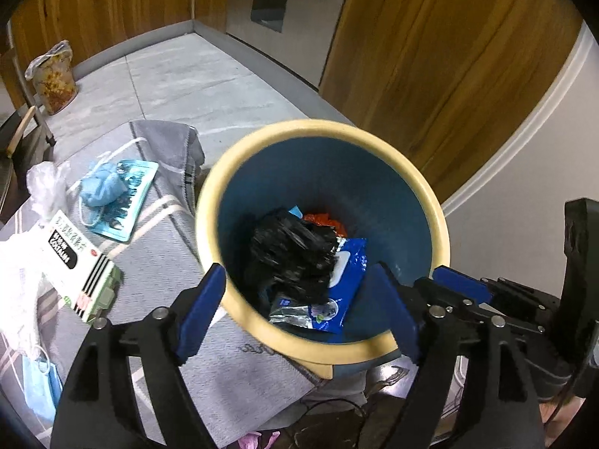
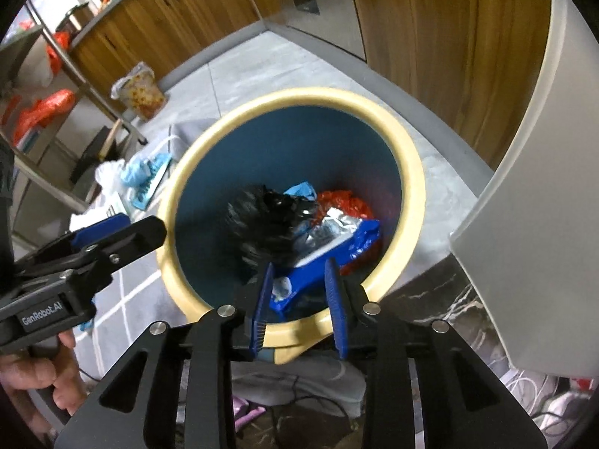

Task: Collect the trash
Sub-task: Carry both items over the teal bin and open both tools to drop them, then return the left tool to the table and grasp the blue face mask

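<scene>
A blue bin with a cream rim point(image 1: 239, 153) point(image 2: 408, 157) stands on a grey cloth. Inside lie a crumpled black bag point(image 1: 292, 250) point(image 2: 262, 217), a blue wipes packet point(image 1: 348, 262) point(image 2: 355, 247) and an orange-red wrapper point(image 1: 325, 220) point(image 2: 344, 202). My left gripper point(image 1: 299, 307) is open and empty above the bin's near rim. My right gripper point(image 2: 299, 299) is open and empty over the near rim too. On the cloth lie a blue face mask point(image 1: 103, 187) point(image 2: 138, 170) on a teal packet point(image 1: 131, 202), a white medicine box point(image 1: 78, 265) and clear plastic point(image 1: 45, 187).
A grey striped cloth point(image 1: 149, 254) covers the table. A flowered bag point(image 1: 52, 78) point(image 2: 140, 91) sits on the grey tiled floor. Wooden cabinets point(image 1: 430, 56) and a steel appliance point(image 1: 284, 11) stand behind. A metal shelf point(image 2: 56, 86) is at left, a white wall corner point(image 2: 543, 187) at right.
</scene>
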Motion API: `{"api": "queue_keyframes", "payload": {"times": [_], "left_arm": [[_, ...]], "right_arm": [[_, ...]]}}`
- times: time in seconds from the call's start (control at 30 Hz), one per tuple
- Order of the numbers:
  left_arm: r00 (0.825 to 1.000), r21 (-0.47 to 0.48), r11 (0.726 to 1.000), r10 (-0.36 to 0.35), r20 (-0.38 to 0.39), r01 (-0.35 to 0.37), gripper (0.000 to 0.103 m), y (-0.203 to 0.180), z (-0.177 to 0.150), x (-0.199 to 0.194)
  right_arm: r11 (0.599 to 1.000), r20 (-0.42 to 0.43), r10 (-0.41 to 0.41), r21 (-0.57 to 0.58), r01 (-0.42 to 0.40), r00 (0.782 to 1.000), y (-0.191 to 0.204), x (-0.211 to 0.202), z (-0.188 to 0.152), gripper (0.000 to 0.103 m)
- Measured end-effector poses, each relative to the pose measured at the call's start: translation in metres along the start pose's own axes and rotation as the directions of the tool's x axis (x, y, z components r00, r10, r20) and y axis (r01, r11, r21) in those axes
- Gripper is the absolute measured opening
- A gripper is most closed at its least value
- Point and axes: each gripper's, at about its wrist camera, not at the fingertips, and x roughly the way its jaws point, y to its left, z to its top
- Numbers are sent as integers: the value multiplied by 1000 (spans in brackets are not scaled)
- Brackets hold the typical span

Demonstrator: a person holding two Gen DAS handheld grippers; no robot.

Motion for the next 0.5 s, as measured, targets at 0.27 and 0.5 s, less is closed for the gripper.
{"api": "queue_keyframes", "payload": {"times": [0.27,0.5], "left_arm": [[999,-62,998,-3,51,6,84,29,-1,-32],[995,-108,994,28,97,-17,86,62,-11,-61]], "right_arm": [[998,55,53,12,-54,997,9,-11,4,42],[994,79,104,-24,-102,991,31,-16,4,50]]}}
